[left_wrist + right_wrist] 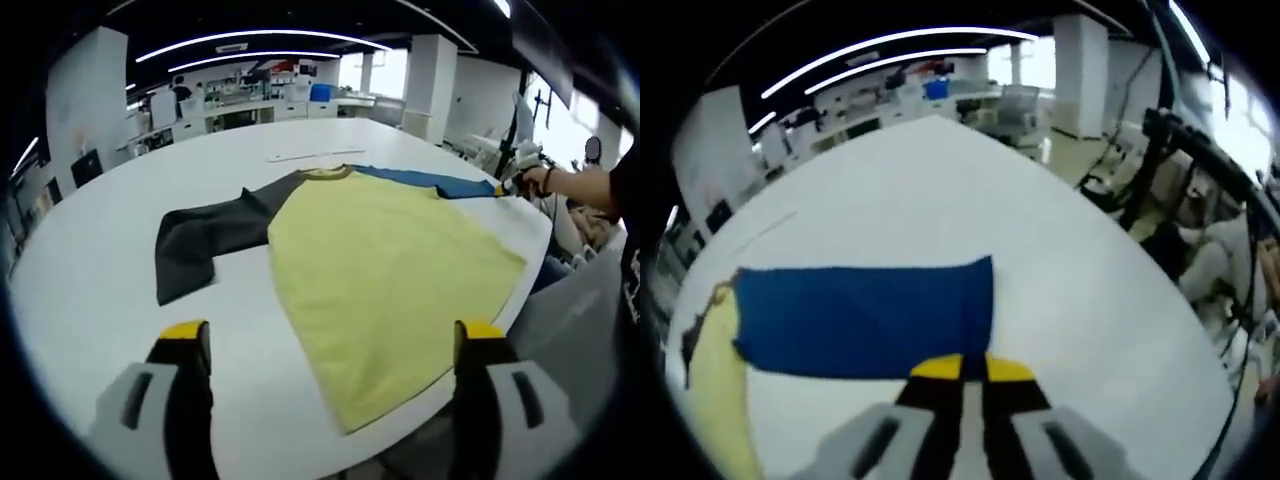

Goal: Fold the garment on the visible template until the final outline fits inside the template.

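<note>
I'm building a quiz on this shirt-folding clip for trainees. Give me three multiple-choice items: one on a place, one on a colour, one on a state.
1. Where does the right gripper grip the garment?
A. the blue sleeve's end
B. the collar
C. the bottom hem

2. What colour is the garment's body?
A. red
B. pale yellow
C. white

3. How do the left gripper's jaws stand?
A. shut on the dark sleeve
B. shut on the hem
C. open, holding nothing

Key: 1 A, the yellow tips meet at the blue sleeve's edge on the white table. 2 B, the wide torso panel is pale yellow. 3 C, the tips stand far apart, short of the dark grey sleeve.
</note>
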